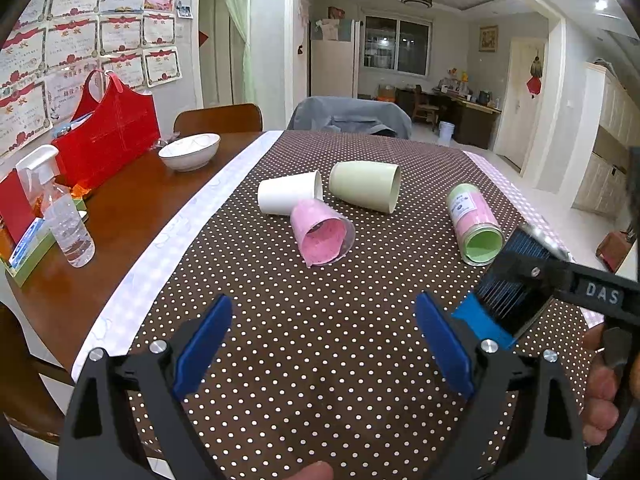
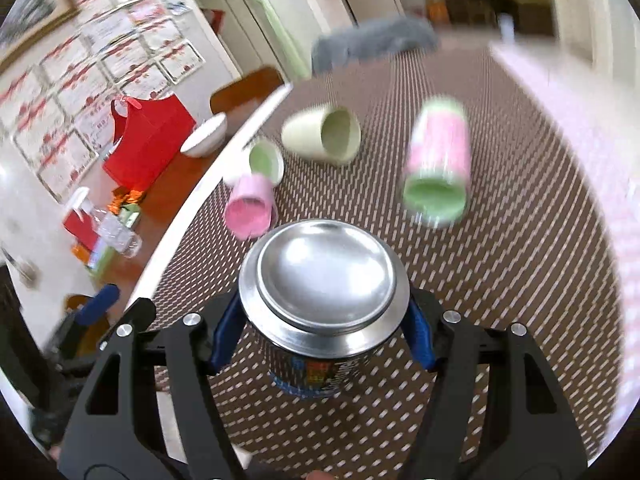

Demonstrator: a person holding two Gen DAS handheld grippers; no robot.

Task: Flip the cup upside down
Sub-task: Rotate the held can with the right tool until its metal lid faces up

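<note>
My right gripper (image 2: 322,332) is shut on a steel cup (image 2: 322,276) with a printed label, held above the dotted cloth with its metal base toward the camera. My left gripper (image 1: 324,344) is open and empty, low over the cloth. Several cups lie on their sides ahead: a white one (image 1: 286,198), a pink one (image 1: 320,234), a pale green one (image 1: 366,190) and a pink-and-green one (image 1: 474,224). The right gripper's body (image 1: 520,280) shows at the right of the left wrist view. The right wrist view is motion-blurred.
A brown dotted cloth (image 1: 320,300) covers the table's right part. On the bare wood (image 1: 132,208) at left stand a white bowl (image 1: 190,152), a red bag (image 1: 108,136), a spray bottle (image 1: 60,208) and small boxes (image 1: 24,236). Chairs (image 1: 218,118) stand at the far edge.
</note>
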